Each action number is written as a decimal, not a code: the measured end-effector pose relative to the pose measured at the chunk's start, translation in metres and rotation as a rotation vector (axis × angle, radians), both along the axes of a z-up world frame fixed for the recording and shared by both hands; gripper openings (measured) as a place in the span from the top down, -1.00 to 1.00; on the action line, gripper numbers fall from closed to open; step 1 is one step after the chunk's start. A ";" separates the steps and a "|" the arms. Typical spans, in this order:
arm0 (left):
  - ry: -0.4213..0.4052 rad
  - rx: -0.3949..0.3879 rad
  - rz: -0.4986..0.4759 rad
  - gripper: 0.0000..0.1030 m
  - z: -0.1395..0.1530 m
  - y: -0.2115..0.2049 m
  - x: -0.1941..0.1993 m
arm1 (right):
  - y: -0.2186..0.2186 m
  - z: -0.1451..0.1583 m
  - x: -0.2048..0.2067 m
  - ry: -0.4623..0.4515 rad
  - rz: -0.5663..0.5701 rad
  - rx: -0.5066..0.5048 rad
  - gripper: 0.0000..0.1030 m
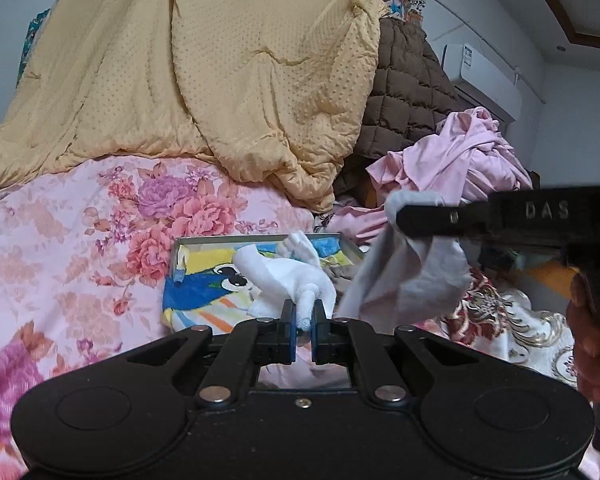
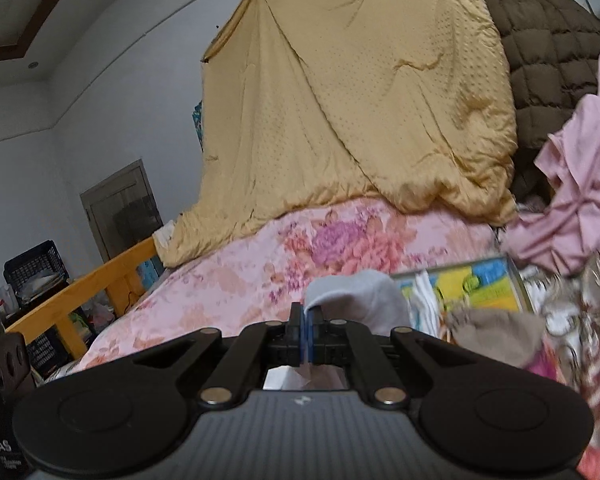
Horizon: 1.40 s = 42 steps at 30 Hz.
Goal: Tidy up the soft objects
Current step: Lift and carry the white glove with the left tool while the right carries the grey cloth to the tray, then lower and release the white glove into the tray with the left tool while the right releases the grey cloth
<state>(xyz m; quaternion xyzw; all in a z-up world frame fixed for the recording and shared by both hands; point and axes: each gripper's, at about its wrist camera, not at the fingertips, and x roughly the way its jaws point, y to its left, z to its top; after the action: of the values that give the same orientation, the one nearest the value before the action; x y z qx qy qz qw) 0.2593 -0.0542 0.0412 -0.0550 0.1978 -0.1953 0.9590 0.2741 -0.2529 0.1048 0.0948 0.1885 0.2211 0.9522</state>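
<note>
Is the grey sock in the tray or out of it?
Out. The grey sock hangs in the air from the shut right gripper, beside the tray.

Behind me there's a big yellow quilt (image 1: 228, 80) draped up high, brown puffer coat (image 1: 408, 80) beside it. AC unit (image 1: 484, 80) on the wall, wooden bed rail (image 2: 88, 284), black crate (image 2: 36, 268) by the door (image 2: 120, 208).

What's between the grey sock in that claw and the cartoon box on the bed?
Nothing visible. The grey sock hangs from the right claw in open air just right of the cartoon box. The left claw holds a white sock over it.
</note>
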 end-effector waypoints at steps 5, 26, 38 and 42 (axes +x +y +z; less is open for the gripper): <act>0.055 0.027 -0.021 0.89 -0.014 0.010 0.053 | 0.005 -0.011 0.061 0.016 0.000 -0.005 0.97; 0.236 0.027 0.024 0.88 -0.073 0.008 0.245 | 0.007 -0.085 0.237 0.152 -0.090 0.050 0.97; 0.332 0.004 0.046 0.86 -0.088 0.009 0.266 | 0.005 -0.109 0.245 0.231 -0.105 0.025 0.88; 0.338 0.006 0.050 0.81 -0.089 0.007 0.264 | 0.005 -0.111 0.241 0.242 -0.103 0.005 0.82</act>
<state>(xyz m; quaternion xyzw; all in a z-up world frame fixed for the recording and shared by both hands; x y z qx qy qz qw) 0.5237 -0.0476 -0.0473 -0.0890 0.3555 -0.1588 0.9168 0.5156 -0.2479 -0.0066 0.1329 0.2964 0.1595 0.9322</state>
